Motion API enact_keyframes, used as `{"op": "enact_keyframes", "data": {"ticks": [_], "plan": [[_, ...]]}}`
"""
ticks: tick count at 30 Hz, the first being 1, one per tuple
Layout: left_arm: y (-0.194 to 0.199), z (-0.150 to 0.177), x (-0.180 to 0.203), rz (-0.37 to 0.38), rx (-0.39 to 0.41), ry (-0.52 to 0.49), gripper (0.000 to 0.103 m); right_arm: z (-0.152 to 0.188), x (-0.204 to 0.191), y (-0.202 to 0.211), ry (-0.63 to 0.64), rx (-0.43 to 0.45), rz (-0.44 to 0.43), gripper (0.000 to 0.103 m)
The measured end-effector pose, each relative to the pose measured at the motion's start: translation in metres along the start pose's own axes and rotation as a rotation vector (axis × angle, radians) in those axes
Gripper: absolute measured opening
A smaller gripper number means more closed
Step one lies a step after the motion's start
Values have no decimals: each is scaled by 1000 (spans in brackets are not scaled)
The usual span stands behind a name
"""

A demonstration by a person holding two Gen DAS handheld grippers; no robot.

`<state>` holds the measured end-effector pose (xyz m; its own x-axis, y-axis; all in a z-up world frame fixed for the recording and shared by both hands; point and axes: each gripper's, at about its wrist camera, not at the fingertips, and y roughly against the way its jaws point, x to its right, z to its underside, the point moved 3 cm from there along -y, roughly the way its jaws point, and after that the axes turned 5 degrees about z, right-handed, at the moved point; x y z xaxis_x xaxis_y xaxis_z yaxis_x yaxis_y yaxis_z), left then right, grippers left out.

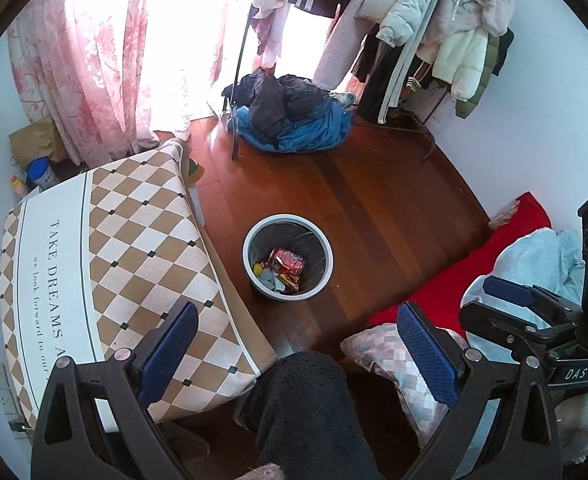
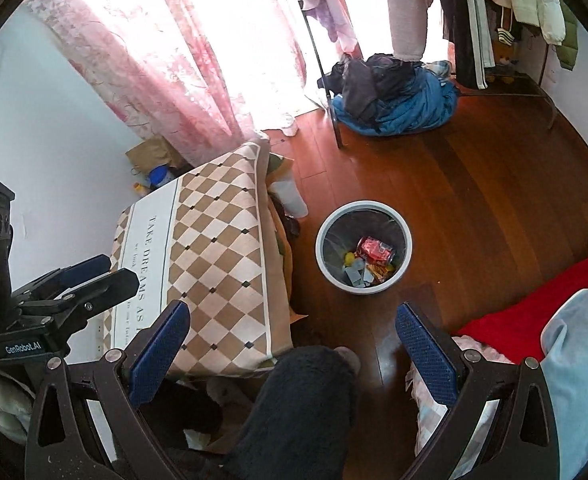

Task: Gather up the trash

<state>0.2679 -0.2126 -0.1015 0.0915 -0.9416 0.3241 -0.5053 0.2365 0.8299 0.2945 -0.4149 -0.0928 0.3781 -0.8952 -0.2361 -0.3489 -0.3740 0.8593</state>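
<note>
Both grippers, left (image 1: 298, 344) and right (image 2: 292, 340), side by side above the trash bin (image 1: 287, 257), fingers wide apart, nothing between them.

A lived-in room of a home, likely a bedroom: pink floral curtains (image 1: 90, 60) over a bright window, a clothes rack (image 1: 426, 20) crowded with coats and jackets (more clothes lie heaped on the wooden floor (image 1: 374, 200) below it), a table with a checked cloth (image 1: 142, 248), and red bedding (image 1: 474, 268) at the floor's edge.
</note>
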Motion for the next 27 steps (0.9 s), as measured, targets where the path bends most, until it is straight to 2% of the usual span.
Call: {"op": "enact_keyframes", "data": {"ticks": [11, 27], "plan": [[18, 2, 3, 23, 19, -8, 102, 3, -7, 15, 17, 3, -20, 103], [19, 9, -1, 26, 11, -12, 103, 2, -15, 24, 36, -23, -17, 103]]}}
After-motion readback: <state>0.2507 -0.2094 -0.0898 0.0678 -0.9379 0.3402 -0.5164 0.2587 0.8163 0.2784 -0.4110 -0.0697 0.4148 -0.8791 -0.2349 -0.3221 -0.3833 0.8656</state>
